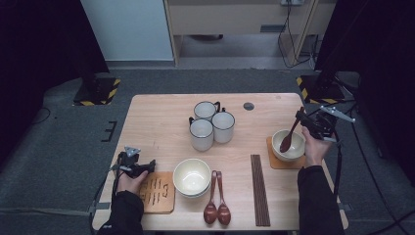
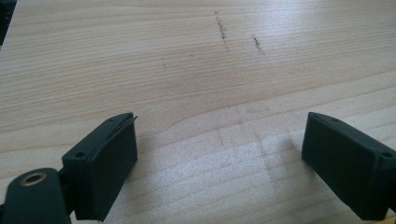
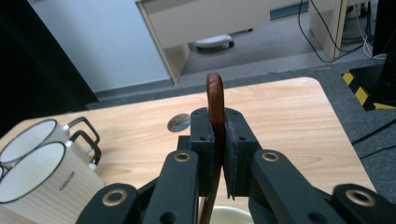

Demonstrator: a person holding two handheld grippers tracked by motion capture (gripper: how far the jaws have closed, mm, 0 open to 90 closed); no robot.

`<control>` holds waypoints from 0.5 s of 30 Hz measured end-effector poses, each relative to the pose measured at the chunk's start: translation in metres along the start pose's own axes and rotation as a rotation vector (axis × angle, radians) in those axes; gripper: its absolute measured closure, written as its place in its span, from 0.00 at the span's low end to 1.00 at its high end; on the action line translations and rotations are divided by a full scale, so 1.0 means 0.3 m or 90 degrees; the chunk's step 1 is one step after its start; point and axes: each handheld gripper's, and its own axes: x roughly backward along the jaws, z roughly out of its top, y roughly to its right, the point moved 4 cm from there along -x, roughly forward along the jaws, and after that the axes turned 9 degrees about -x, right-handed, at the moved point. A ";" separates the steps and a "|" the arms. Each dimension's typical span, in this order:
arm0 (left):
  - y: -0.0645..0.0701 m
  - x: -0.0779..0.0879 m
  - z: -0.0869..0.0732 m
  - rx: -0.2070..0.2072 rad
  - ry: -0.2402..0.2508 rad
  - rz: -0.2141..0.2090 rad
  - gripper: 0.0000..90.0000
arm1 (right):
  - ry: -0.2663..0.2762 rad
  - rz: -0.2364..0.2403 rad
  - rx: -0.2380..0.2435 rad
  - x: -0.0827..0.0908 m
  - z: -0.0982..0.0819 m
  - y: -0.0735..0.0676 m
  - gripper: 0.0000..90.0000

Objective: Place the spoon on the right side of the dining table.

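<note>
My right gripper (image 1: 299,115) hovers over the table's right side, shut on the handle of a brown wooden spoon (image 1: 288,138). The spoon slants down and its scoop end rests inside a cream bowl (image 1: 277,148) that sits on an orange coaster (image 1: 274,162). In the right gripper view the jaws (image 3: 218,116) pinch the spoon handle (image 3: 215,91) upright, with the bowl's rim (image 3: 229,215) just below. My left gripper (image 1: 149,166) lies low at the front left, open with nothing between its fingers. In the left gripper view its jaws (image 2: 222,122) stand wide over bare wood.
Three white mugs (image 1: 211,125) cluster at the table's back middle. Stacked cream bowls (image 1: 192,177), two brown spoons (image 1: 217,200) and dark chopsticks (image 1: 260,188) lie along the front. A patterned coaster (image 1: 157,192) sits under the left hand. A round cable hole (image 1: 248,105) is near the back edge.
</note>
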 end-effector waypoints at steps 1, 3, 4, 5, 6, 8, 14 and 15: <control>0.000 0.000 0.000 0.000 0.000 0.000 0.10 | -0.003 -0.003 0.002 -0.003 -0.003 -0.002 0.93; 0.000 0.000 0.000 0.001 0.000 0.000 0.10 | -0.014 -0.008 0.005 -0.008 -0.011 -0.003 0.93; 0.000 0.000 0.000 0.000 0.000 0.000 0.10 | -0.018 -0.008 0.004 -0.011 -0.014 -0.005 0.93; 0.000 0.000 0.000 0.000 0.000 0.000 0.10 | -0.020 -0.011 0.010 -0.012 -0.015 -0.005 0.93; 0.000 0.000 0.000 0.000 0.000 0.000 0.10 | -0.023 -0.012 0.013 -0.013 -0.018 -0.007 0.93; 0.000 0.000 0.000 0.000 0.000 0.000 0.10 | -0.028 -0.011 0.016 -0.015 -0.021 -0.008 0.93; 0.000 0.000 0.000 0.000 -0.001 0.000 0.10 | -0.042 -0.011 0.030 -0.011 -0.031 -0.017 0.93; 0.000 0.000 0.000 0.000 -0.001 0.000 0.10 | -0.043 -0.013 0.034 -0.010 -0.031 -0.018 0.93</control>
